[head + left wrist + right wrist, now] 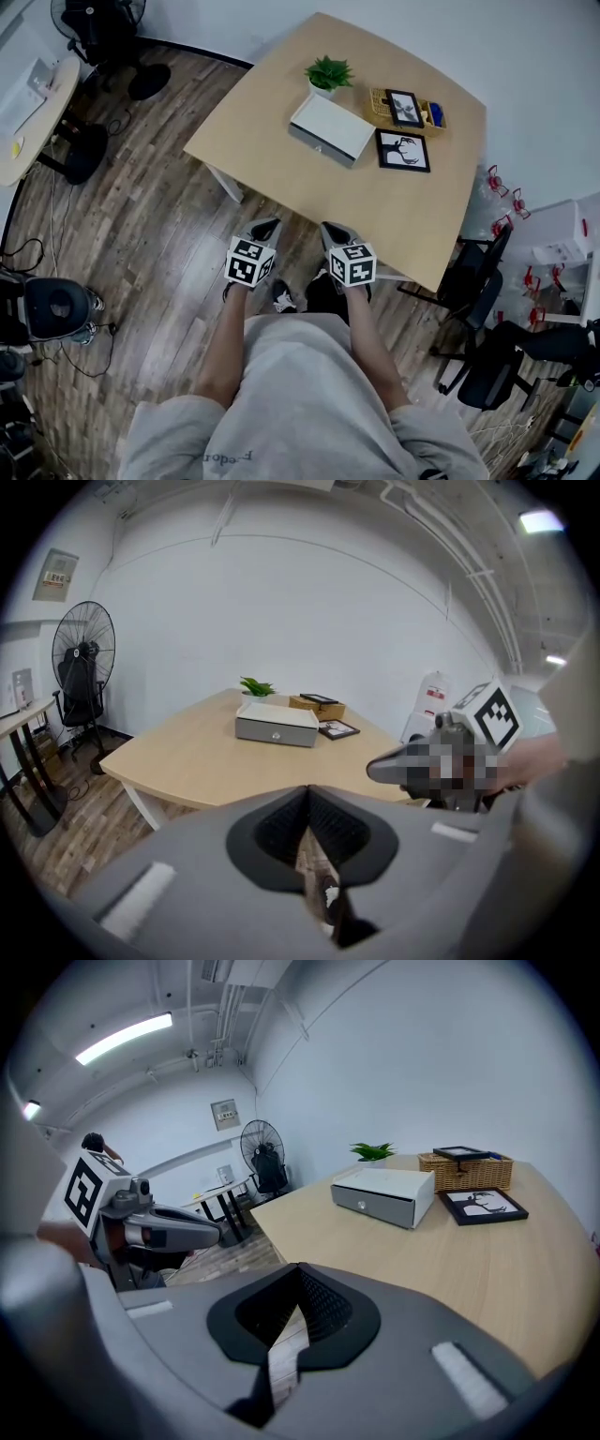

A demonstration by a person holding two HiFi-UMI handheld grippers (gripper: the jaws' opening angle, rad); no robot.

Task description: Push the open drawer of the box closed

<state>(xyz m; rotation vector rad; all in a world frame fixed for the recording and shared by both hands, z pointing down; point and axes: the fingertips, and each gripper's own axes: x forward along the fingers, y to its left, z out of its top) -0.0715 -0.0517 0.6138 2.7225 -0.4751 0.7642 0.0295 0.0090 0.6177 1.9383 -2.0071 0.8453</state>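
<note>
A white box (330,129) with a grey drawer front (275,733) and a small round knob lies on the light wooden table (394,211). In the right gripper view the drawer front (375,1206) stands slightly out from the box body. Both grippers hang side by side off the table's near edge, over the floor and well short of the box. My left gripper (266,227) is shut, its tips meeting (307,789) on nothing. My right gripper (330,229) is also shut and empty (298,1267).
Behind the box are a small potted plant (328,73), a wicker basket (405,108) holding a picture frame, and a black picture frame (403,150) lying flat. Black chairs (478,281) stand at the table's right. A fan (82,658) and another desk (28,103) are at the left.
</note>
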